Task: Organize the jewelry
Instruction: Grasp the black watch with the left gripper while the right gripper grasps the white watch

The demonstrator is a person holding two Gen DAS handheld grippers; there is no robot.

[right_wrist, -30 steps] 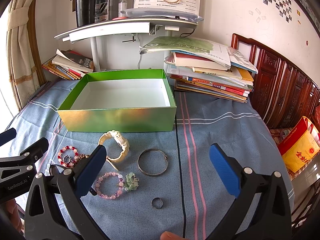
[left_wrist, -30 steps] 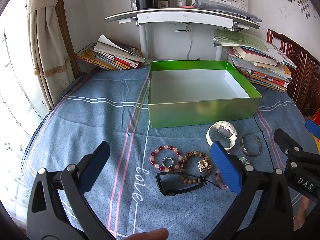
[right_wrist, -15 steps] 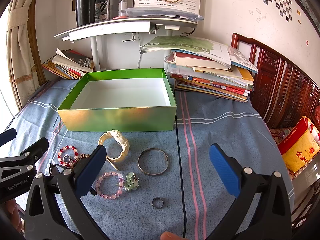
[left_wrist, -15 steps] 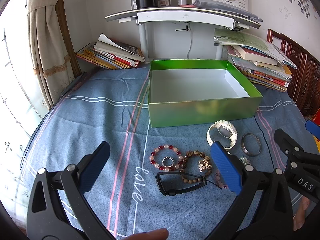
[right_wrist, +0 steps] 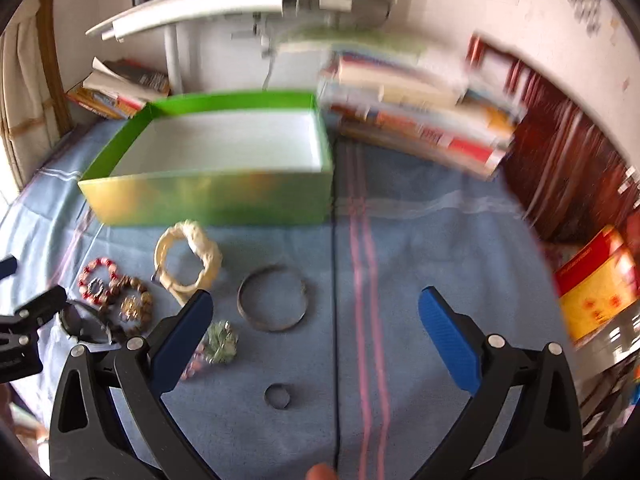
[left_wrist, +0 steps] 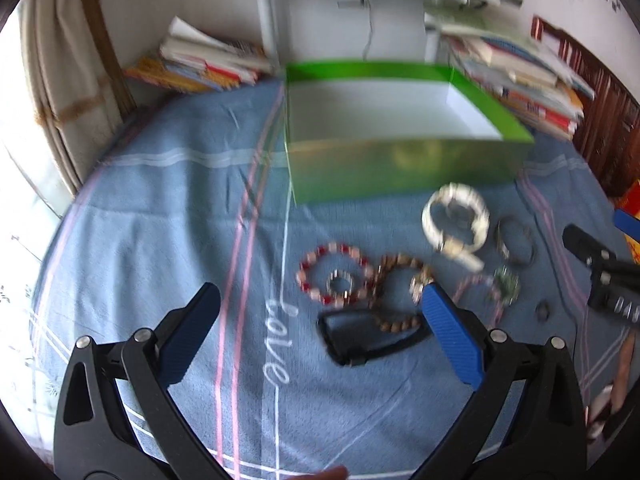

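Note:
An open green box (left_wrist: 400, 168) (right_wrist: 216, 196) with a white inside stands on the blue cloth. In front of it lie a white watch (left_wrist: 456, 220) (right_wrist: 188, 256), a silver bangle (right_wrist: 272, 304) (left_wrist: 516, 240), a red bead bracelet (left_wrist: 332, 276) (right_wrist: 98, 276), a brown bead bracelet (left_wrist: 400, 280) (right_wrist: 132, 300), a black band (left_wrist: 368, 336), a pink bracelet with a green charm (right_wrist: 220, 340) and a small ring (right_wrist: 277, 396). My left gripper (left_wrist: 320, 320) is open above the black band. My right gripper (right_wrist: 316, 320) is open above the bangle and ring. Both views are blurred.
Stacks of books (right_wrist: 420, 120) (left_wrist: 208, 64) flank the box at the back. A white shelf stand (left_wrist: 352, 8) rises behind it. A dark wooden bed frame (right_wrist: 568, 168) and a red and yellow bag (right_wrist: 600, 284) are at the right. A curtain (left_wrist: 68, 80) hangs left.
Both grippers have moved forward and down toward the jewelry, so the items look nearer and the views are motion-blurred. Both stay open and empty.

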